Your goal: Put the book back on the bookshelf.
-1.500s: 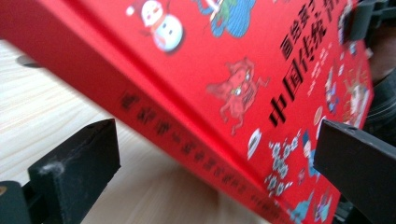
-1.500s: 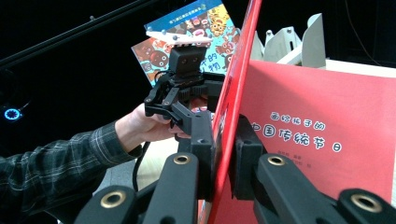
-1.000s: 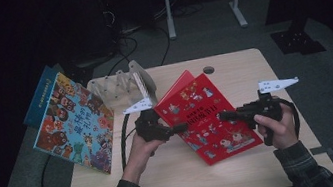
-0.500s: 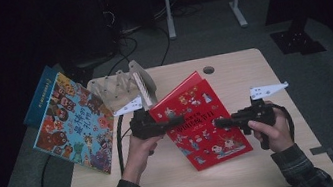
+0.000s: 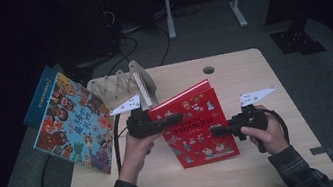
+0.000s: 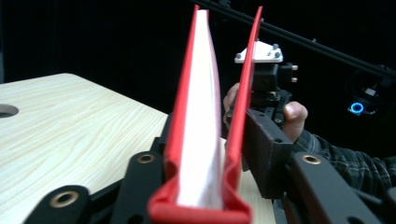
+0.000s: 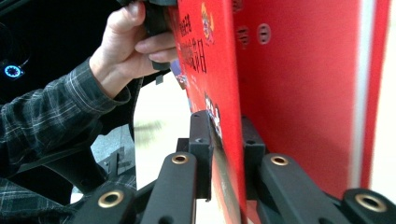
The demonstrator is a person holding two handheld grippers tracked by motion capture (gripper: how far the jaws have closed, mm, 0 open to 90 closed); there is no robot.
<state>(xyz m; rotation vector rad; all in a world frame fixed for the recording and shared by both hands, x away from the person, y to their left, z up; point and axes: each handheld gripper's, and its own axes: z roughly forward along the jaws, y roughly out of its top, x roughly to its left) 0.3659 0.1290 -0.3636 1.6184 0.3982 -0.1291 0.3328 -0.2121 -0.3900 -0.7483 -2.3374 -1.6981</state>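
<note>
Left gripper closed on the spine edge of the red book; in the left gripper view the book's spine sits between the jaws, covers rising away from the camera, white pages between them. Right gripper clamped on the front cover alone at the opposite edge; in the right gripper view both jaws pinch that cover, which stands slightly apart from the pages. The book is held between the two grippers, tilted above the tabletop. Beyond the left gripper stands a wooden rack, just behind the book's far corner. Outward of the rack, a colourful picture book leans at the tabletop edge with a blue book behind it. Compared with one second ago, the red book has risen from lying flat to steeply tilted, and both grippers have drawn closer together.
</note>
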